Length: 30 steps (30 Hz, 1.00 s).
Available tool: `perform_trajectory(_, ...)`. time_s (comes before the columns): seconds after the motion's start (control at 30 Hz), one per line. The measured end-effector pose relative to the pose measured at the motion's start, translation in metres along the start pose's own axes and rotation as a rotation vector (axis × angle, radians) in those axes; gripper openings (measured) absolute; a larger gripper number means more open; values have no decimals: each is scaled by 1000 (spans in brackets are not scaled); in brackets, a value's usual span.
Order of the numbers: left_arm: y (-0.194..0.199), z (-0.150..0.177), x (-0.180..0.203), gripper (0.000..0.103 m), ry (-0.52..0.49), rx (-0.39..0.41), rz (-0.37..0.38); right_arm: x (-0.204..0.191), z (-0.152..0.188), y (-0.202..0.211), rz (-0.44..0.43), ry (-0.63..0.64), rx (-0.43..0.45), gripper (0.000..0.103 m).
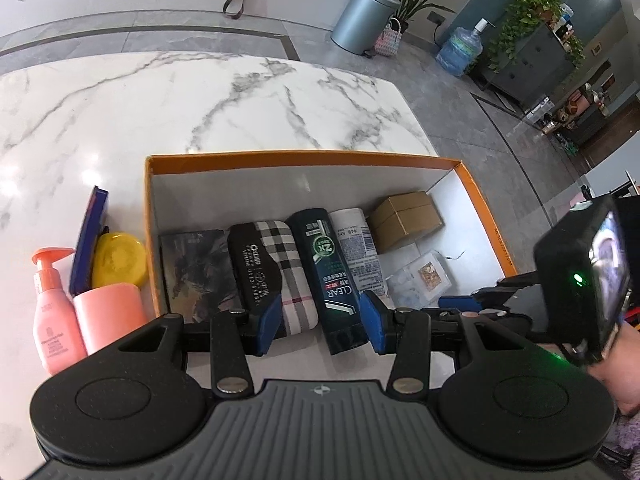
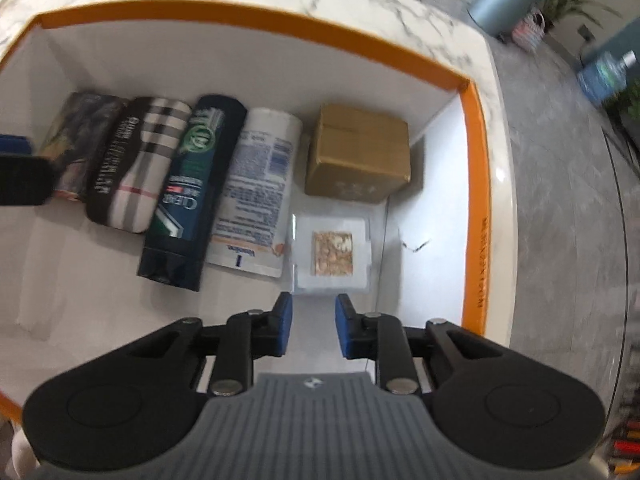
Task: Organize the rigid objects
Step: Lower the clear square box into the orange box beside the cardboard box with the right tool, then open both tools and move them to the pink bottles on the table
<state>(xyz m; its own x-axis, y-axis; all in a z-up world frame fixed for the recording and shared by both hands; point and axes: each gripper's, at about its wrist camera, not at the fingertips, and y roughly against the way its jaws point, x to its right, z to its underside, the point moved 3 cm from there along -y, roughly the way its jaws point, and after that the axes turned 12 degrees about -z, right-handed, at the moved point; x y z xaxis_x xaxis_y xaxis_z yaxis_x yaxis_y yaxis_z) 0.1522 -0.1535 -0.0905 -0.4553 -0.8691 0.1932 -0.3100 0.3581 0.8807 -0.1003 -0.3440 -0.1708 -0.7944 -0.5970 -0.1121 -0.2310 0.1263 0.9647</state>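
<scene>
Blurring hides print on the orange box [image 2: 476,184].

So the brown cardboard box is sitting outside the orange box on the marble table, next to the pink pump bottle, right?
Not quite. The brown cardboard box sits inside the orange box, in its far right corner, as the right wrist view shows. The pink pump bottle does stand outside on the marble table.

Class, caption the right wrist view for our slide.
Orange-rimmed box holding bottles, a plaid case and a cardboard carton.
</scene>
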Motion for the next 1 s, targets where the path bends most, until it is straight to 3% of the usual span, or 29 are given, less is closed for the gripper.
perform_trajectory(0.23, 6, 2, -11, 53, 24, 3, -30, 3, -7, -4, -25, -51, 66, 11)
perform_trajectory(0.7, 38, 11, -11, 53, 8, 48, -43, -14, -3, 23, -19, -142, 146, 11)
perform_trajectory(1.0, 87, 22, -53, 53, 88, 160, -101, -87, 2, 84, -182, -64, 344, 11)
